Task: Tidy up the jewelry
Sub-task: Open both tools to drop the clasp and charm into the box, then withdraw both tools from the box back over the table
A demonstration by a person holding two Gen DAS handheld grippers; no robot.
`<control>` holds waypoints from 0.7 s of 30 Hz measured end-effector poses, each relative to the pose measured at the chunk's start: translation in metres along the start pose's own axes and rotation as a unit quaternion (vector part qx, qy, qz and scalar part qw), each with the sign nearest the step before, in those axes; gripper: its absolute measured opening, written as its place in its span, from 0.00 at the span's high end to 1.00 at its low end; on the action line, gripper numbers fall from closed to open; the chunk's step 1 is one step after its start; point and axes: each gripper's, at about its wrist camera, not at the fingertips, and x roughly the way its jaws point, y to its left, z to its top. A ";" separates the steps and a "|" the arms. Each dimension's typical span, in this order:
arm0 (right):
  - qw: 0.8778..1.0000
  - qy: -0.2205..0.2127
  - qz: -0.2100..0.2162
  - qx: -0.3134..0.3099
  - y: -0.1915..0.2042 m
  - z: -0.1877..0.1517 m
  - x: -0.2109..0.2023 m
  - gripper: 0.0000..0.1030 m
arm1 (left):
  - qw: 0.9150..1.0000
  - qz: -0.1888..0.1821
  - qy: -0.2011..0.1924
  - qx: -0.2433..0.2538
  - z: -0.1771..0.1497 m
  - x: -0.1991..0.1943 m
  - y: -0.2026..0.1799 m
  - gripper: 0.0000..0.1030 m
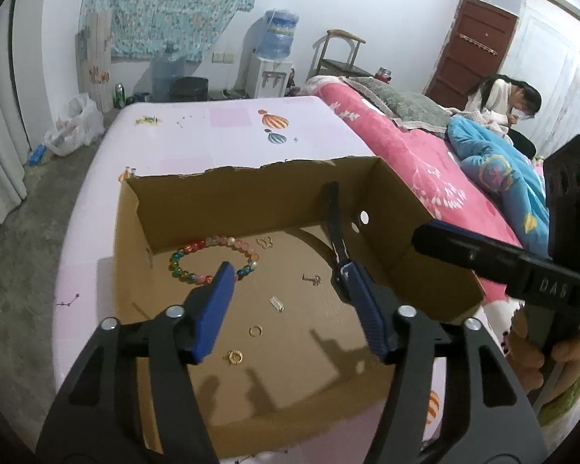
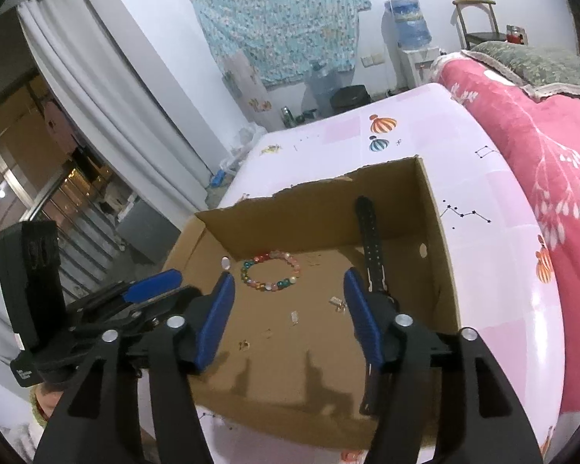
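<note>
An open cardboard box [image 1: 251, 172] [image 2: 309, 191] sits on the pink sheet. On its floor lie a multicoloured bead bracelet [image 1: 212, 259] [image 2: 268, 272], a black watch strap [image 1: 333, 224] [image 2: 368, 239] along the right wall, gold rings [image 1: 234, 356] and several small metal pieces [image 1: 276, 303]. My left gripper [image 1: 288, 274] hangs open over the box with nothing between its blue fingers. My right gripper [image 2: 289, 282] also stands open over the box floor, empty. The strap runs behind its right finger.
A pink quilt [image 1: 406, 147] and a blue blanket [image 1: 495, 170] lie to the right of the box. A person [image 1: 506, 96] sits at the far right. More small jewelry [image 1: 147, 120] lies at the far end of the sheet. A water dispenser [image 1: 274, 50] and chair stand by the wall.
</note>
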 end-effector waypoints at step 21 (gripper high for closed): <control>0.997 -0.023 0.041 -0.054 0.021 -0.077 -0.077 0.21 | 0.999 -0.039 0.025 0.019 -0.118 -0.075 -0.012 0.15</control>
